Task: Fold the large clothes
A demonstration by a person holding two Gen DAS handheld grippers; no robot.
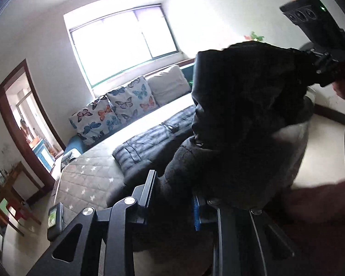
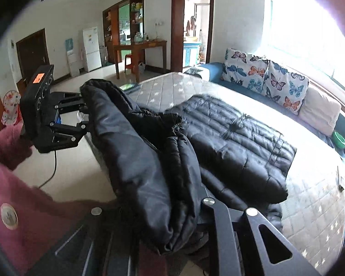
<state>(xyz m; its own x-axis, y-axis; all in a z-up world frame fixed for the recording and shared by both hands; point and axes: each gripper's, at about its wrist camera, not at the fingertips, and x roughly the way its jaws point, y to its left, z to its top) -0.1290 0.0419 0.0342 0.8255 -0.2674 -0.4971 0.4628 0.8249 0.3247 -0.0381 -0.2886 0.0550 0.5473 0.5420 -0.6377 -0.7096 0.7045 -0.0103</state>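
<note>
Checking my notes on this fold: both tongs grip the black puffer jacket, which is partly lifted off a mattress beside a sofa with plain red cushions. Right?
Not quite: the cushions are butterfly-printed, as the right wrist view shows. Otherwise correct: left tongs and right tongs grip the black puffer jacket, partly lifted off the mattress beside the sofa.

black padded jacket gripped by both claws, mattress

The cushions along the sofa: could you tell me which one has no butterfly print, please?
The plain cream cushion, at the window end of the row. The two butterfly cushions beside it carry coloured butterflies on white.
</note>
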